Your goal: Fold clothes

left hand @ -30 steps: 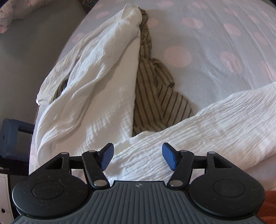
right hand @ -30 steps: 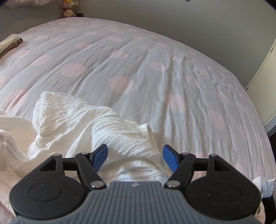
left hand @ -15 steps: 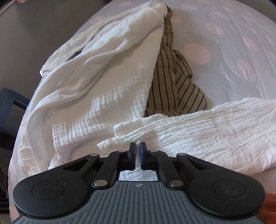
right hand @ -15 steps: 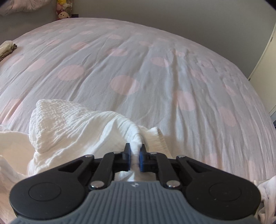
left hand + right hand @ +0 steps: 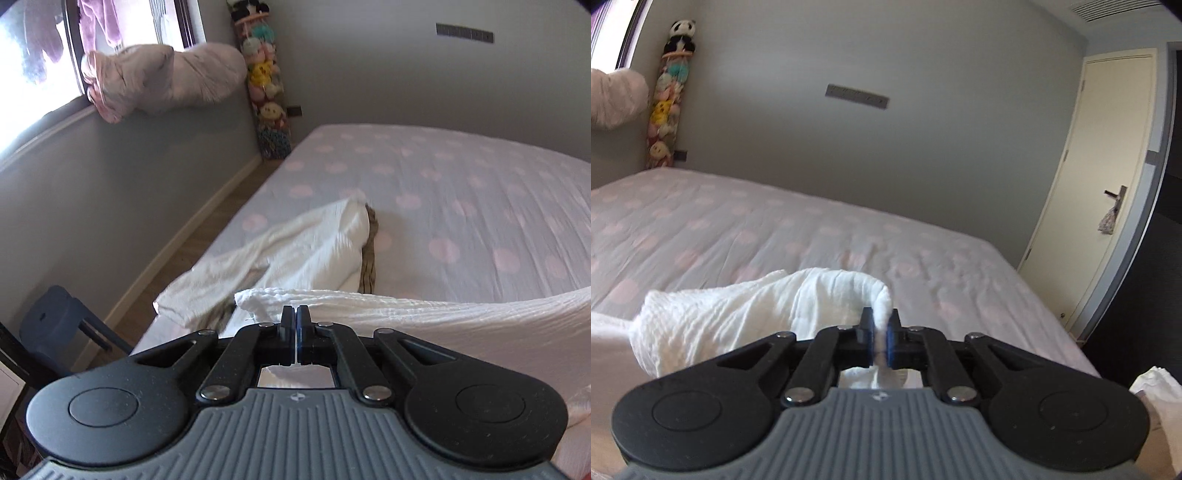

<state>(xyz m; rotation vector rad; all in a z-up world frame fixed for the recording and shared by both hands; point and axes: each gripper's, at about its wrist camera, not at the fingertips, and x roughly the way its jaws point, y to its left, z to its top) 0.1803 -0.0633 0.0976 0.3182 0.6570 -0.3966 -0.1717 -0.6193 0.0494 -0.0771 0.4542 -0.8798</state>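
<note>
A white crinkled garment (image 5: 443, 317) stretches across the foot of the bed, lifted off the sheet. My left gripper (image 5: 296, 321) is shut on its left edge. My right gripper (image 5: 881, 332) is shut on a bunched fold of the same white garment (image 5: 738, 314), which droops to the left. Beyond it in the left wrist view, another white garment (image 5: 306, 243) lies on the bed over a brown striped one (image 5: 369, 258).
The bed (image 5: 461, 192) has a pale sheet with pink dots. A wall runs along its left side, with a dark blue stool (image 5: 59, 321) by it. Plush toys (image 5: 264, 81) hang in the far corner. A cream door (image 5: 1100, 177) stands to the right.
Both grippers went from open to shut on the white garment, then rose and tilted up, lifting the cloth; the views now show the room's walls.
</note>
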